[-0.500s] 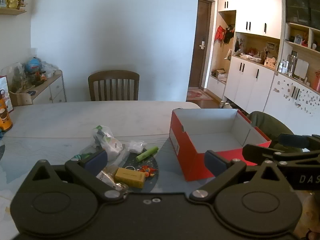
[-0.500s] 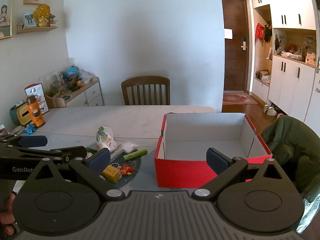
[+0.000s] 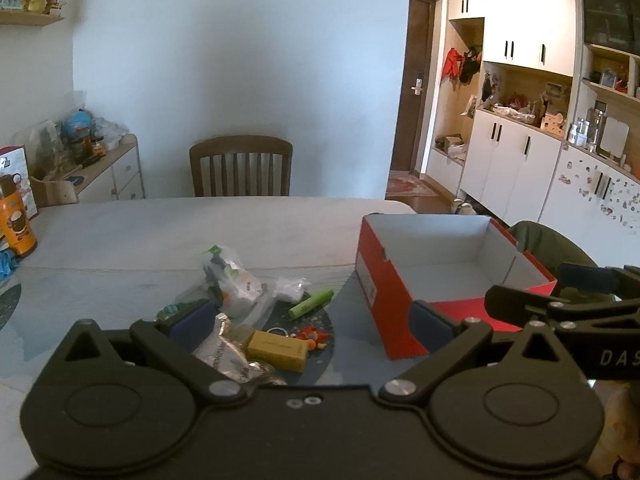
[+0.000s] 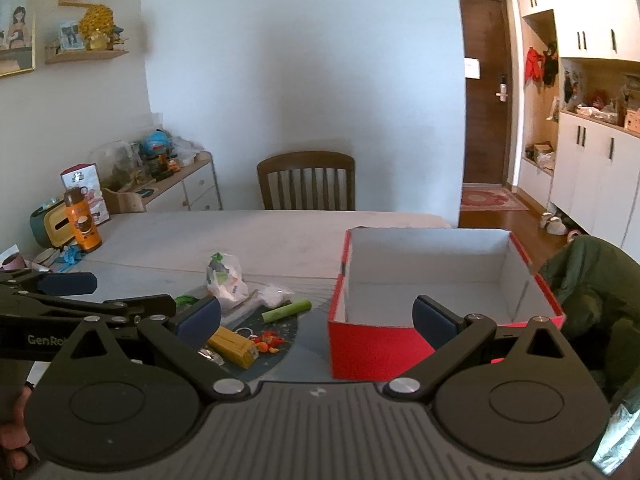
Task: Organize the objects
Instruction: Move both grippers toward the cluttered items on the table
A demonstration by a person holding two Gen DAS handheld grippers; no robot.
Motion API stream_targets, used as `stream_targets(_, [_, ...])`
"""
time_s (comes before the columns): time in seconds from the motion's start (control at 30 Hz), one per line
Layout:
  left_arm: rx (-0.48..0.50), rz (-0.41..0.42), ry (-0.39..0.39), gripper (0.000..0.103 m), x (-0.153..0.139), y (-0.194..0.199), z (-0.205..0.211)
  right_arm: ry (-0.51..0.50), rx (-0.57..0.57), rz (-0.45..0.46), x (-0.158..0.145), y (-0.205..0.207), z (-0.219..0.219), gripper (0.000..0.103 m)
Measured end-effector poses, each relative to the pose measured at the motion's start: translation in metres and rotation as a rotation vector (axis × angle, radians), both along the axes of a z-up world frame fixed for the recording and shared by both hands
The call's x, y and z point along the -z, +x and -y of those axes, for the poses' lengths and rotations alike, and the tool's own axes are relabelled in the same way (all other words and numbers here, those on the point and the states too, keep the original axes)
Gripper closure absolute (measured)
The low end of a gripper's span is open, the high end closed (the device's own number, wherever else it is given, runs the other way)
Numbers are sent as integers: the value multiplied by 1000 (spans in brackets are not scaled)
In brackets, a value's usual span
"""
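Observation:
An open red shoebox (image 3: 374, 272) (image 4: 368, 348) with a white inside stands on the table's right half and holds nothing I can see. Left of it lies a small pile: a yellow block (image 3: 276, 350) (image 4: 232, 346), a green tube (image 3: 311, 303) (image 4: 286, 311), a white plastic bag (image 3: 230, 280) (image 4: 225, 278), a silver foil packet (image 3: 224, 354) and small orange-red bits (image 3: 314, 335) (image 4: 269, 340). My left gripper (image 3: 310, 322) hangs open above the pile, holding nothing. My right gripper (image 4: 316, 318) is open too, in front of the box's near wall.
A marble table (image 3: 160, 236) carries an orange bottle (image 3: 16, 224) (image 4: 82, 222) at the far left. A wooden chair (image 3: 242, 168) stands behind it. A green jacket (image 4: 592, 296) lies on a seat at the right. White cabinets (image 3: 516, 168) line the right wall.

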State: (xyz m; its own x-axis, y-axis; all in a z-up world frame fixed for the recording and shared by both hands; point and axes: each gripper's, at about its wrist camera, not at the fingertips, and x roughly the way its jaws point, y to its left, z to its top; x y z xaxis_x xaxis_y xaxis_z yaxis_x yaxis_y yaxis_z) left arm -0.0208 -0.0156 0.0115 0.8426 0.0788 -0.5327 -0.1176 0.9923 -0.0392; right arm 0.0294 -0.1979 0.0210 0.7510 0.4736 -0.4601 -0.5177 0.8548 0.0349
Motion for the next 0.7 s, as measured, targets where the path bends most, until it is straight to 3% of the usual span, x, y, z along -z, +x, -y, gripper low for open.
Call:
stream_targets(0.53, [43,-78,-85,2,26,32,-69,-69,-91,-12,13,13,-76,0])
stream_targets(0.7, [84,-105,-28,2,42,45,-85,-103,-101,-60,24,28,-95,0])
